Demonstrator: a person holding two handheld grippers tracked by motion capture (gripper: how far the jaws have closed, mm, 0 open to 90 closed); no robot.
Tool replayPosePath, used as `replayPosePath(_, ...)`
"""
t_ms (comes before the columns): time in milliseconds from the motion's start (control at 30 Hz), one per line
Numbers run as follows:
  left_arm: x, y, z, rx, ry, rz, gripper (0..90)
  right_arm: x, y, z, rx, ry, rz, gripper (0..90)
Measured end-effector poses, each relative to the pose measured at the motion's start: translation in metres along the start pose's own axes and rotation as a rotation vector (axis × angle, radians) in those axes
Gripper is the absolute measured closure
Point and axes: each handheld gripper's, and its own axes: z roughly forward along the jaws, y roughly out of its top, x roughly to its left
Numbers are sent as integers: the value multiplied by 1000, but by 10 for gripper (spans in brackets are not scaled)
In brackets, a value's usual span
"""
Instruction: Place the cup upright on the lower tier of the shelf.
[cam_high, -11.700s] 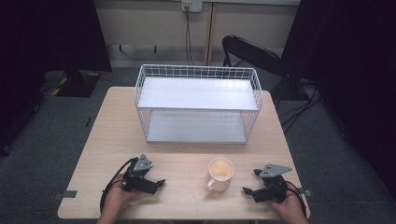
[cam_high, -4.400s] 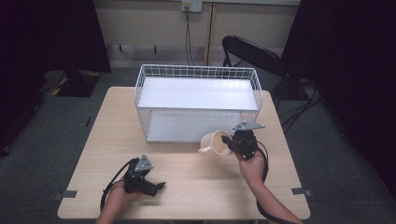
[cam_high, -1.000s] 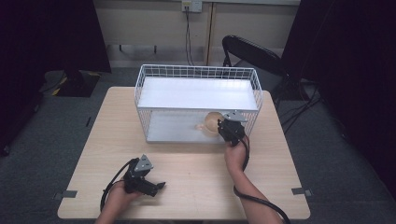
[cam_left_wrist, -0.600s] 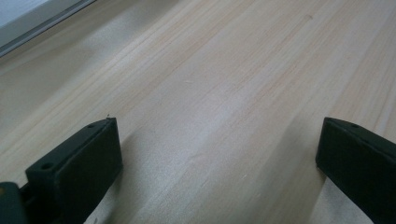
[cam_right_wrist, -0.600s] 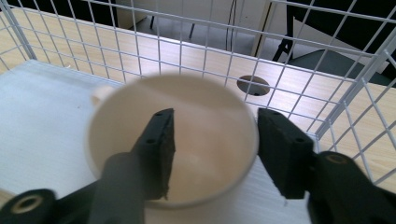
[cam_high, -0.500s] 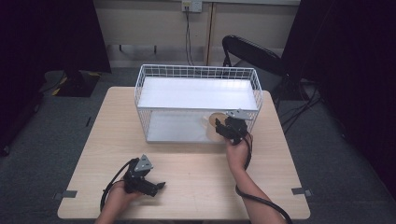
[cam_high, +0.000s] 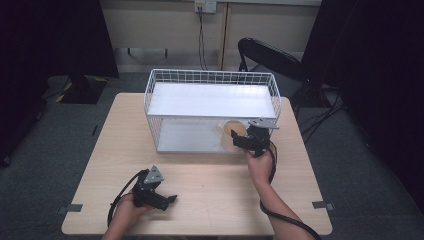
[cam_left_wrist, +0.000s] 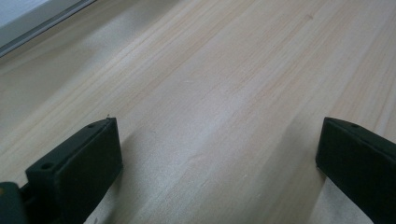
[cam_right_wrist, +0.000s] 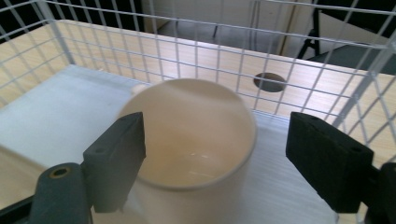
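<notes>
One pale wood table (cam_high: 210, 200) stands on grey carpet, a black chair (cam_high: 267, 52) behind. A cream mug (cam_right_wrist: 191, 149) sits upright on the wire basket's (cam_high: 210, 77) lower shelf, between the right gripper's (cam_right_wrist: 215, 154) wide-parted jaws. The left gripper (cam_left_wrist: 219, 158) rests spread and empty.

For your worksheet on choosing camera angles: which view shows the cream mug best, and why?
The right gripper view: the cream mug sits close up, its rim and empty inside plain, between the right tool's open jaws. The high view shows it small, on the wire rack's lower shelf. The left gripper view shows bare tabletop.
</notes>
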Motion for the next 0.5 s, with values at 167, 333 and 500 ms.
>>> replayPosePath(167,0,0,0,1,4,-3,0,2,-2,-7,-6,37,21,193)
replayPosePath(333,0,0,0,0,5,-4,0,9,-7,-10,9,81,6,184)
replayPosePath(500,0,1,1,0,5,-4,0,12,-13,-6,36,54,-12,181)
